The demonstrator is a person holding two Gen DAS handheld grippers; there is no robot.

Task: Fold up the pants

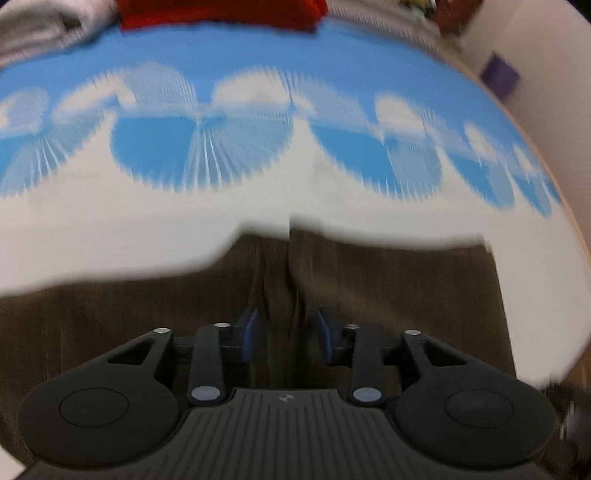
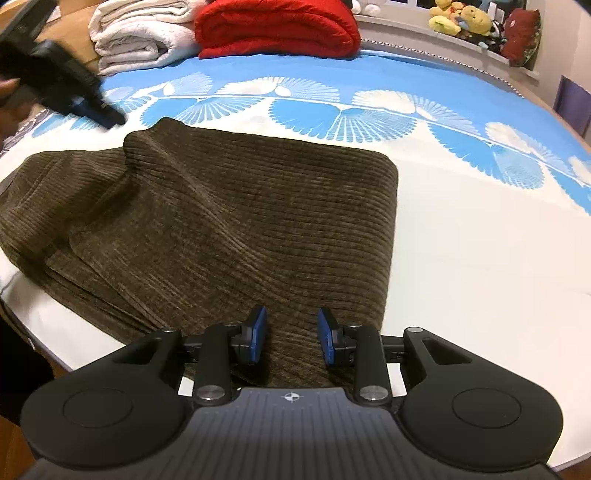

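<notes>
Two tongs over the bed (image 2: 480, 229). Brown corduroy pants (image 2: 229, 221) lie folded on the white part of the blue-patterned sheet, near the front edge. Right tongs (image 2: 291, 338) sit low over the near hem, jaws spread, cloth beneath, pads not seen pressing. Left tongs (image 1: 286, 334), blurred, spread above a ridge of the pants. Red blanket (image 2: 277, 27) and white blanket (image 2: 144, 35) lie folded at the far side.
</notes>
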